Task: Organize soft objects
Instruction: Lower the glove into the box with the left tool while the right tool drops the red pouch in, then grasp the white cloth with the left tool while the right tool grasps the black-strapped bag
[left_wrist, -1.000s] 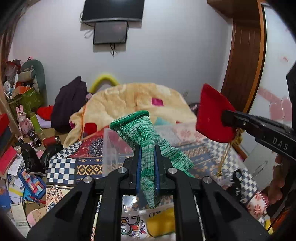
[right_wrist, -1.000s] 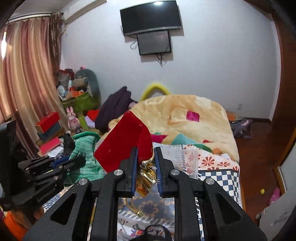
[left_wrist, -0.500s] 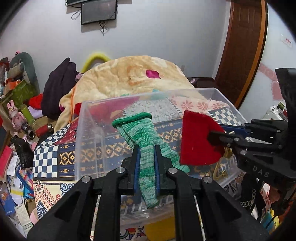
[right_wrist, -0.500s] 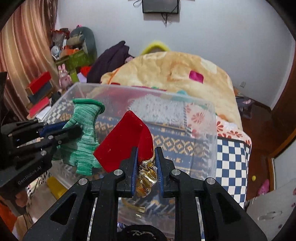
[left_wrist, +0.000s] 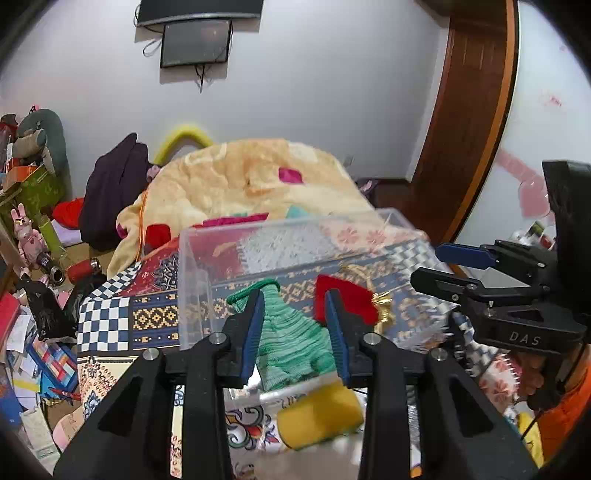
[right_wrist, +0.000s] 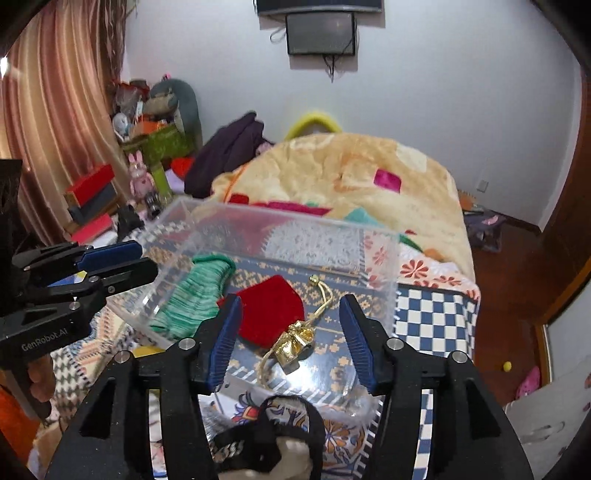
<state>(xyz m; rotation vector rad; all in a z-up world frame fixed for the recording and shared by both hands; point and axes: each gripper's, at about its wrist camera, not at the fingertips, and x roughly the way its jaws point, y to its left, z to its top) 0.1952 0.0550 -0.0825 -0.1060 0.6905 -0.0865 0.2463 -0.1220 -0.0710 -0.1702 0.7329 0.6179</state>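
Note:
A clear plastic bin (left_wrist: 192, 280) (right_wrist: 384, 258) stands on the patterned bed cover. Inside it lie a green knitted glove (left_wrist: 291, 343) (right_wrist: 192, 295) and a red velvet pouch (left_wrist: 343, 302) (right_wrist: 271, 314) with a gold drawstring end (right_wrist: 295, 341). My left gripper (left_wrist: 295, 332) is open and empty, just above the bin's near side, with the glove showing between its fingers. My right gripper (right_wrist: 290, 338) is open and empty above the pouch. Each gripper shows in the other's view, the right one (left_wrist: 439, 266) and the left one (right_wrist: 144, 260).
A yellow sponge (left_wrist: 317, 413) lies in front of the bin. A black and white soft item (right_wrist: 273, 439) lies under my right gripper. A beige blanket (left_wrist: 251, 177) is heaped behind the bin. Clutter, boxes and toys (right_wrist: 144, 155) fill the left side.
Both grippers opened. The green glove and the red pouch dropped from the fingers and now lie inside the bin. Both grippers rose and tilted back slightly.

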